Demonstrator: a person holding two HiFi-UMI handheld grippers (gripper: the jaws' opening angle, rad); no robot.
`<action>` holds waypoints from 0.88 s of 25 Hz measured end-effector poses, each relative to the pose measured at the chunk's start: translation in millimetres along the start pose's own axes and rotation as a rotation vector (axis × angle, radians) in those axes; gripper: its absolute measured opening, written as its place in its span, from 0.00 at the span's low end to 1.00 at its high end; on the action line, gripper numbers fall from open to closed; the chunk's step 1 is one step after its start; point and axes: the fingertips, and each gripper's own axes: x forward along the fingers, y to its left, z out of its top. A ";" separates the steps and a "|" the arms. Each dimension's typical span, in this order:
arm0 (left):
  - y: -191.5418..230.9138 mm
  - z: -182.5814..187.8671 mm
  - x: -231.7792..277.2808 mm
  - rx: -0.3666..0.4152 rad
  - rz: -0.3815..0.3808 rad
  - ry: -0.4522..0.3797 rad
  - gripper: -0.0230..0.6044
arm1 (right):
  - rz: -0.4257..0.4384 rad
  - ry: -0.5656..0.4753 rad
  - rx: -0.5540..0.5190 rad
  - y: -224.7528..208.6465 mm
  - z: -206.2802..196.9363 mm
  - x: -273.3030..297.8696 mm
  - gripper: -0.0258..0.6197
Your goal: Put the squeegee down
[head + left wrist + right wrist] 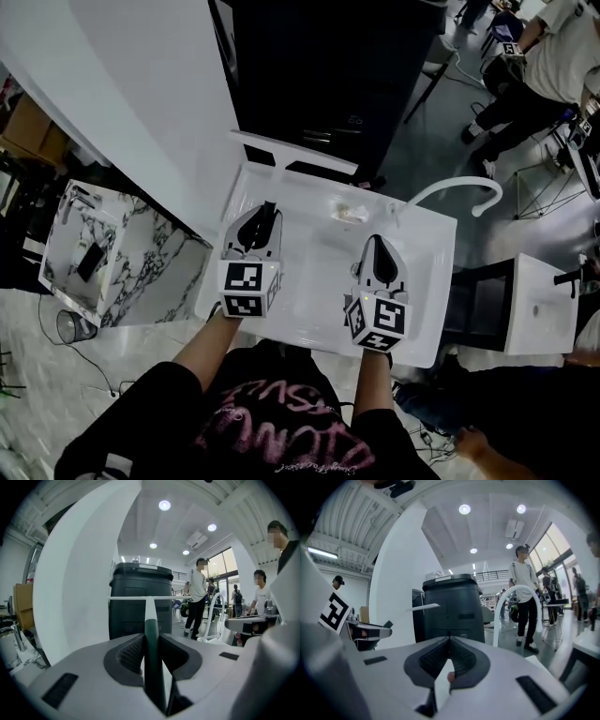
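Squeegee in left gripper (handle end hidden), right gripper closed

Open lab hall: white worktables, tall windows, ceiling spotlights, bystanders.

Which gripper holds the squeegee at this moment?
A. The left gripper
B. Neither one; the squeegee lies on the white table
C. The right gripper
A: the left gripper view shows the left gripper shut on the squeegee, with its dark handle between the jaws and its white blade ahead, while the right gripper has its tips together with no squeegee between them.
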 end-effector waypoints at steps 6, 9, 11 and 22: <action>-9.8 -9.5 13.4 -0.002 0.013 0.031 0.19 | 0.011 0.023 0.018 -14.4 -10.4 6.5 0.07; -10.8 -16.6 19.7 -0.001 0.020 0.049 0.19 | 0.014 0.038 0.020 -18.7 -17.0 10.9 0.07; -10.7 -22.5 23.6 0.000 0.023 0.065 0.19 | 0.016 0.050 0.023 -20.7 -22.4 14.5 0.07; -2.8 -51.9 42.1 -0.015 0.047 0.134 0.19 | 0.032 0.102 0.043 -21.8 -48.4 34.1 0.07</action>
